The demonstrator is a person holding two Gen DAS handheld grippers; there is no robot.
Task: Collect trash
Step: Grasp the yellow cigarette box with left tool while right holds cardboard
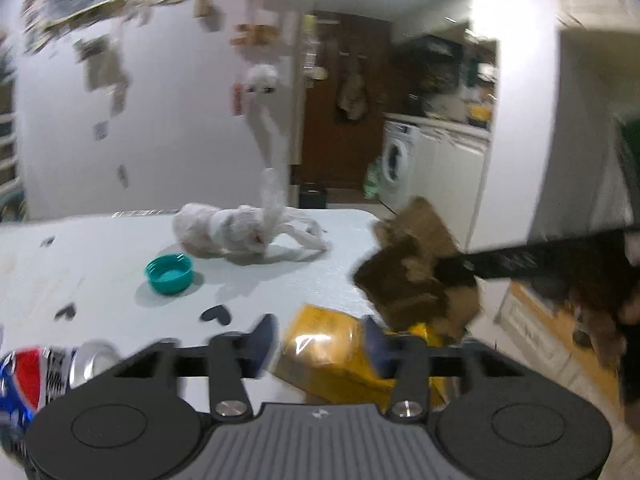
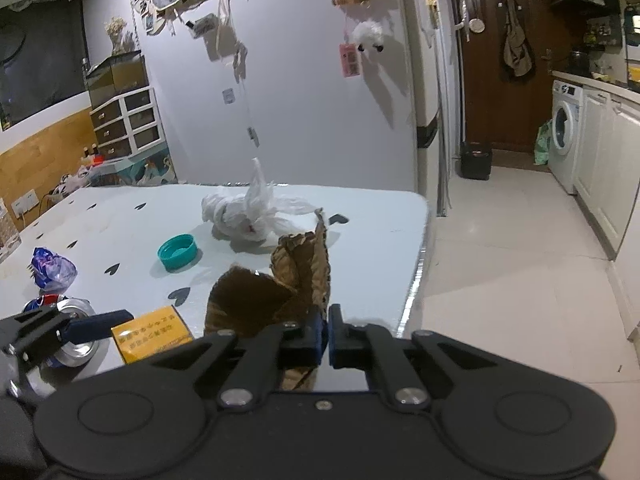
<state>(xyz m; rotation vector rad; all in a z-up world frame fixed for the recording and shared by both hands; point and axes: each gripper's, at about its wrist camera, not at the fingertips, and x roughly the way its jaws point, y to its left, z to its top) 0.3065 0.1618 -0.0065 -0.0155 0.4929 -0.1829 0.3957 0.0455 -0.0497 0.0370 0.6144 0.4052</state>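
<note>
**Cardboard pinched, box grip unclear**

Right gripper [image 2: 325, 332] pressed tight on cardboard [image 2: 272, 292], held up right of lid [image 1: 170, 274]. Left gripper [image 1: 320, 342] half-spread astride box [image 1: 328, 360], nearer than lid. Pad contact lost in blur, so hold impossible to tell. Risks judged: box skidding or popping free from a shallow bite; limp cardboard tearing loose. Can [image 1: 36, 372] cut off at frame edge, left of lid. Bag [image 1: 224, 232] contents hidden, beyond lid. No bin seen.
</note>
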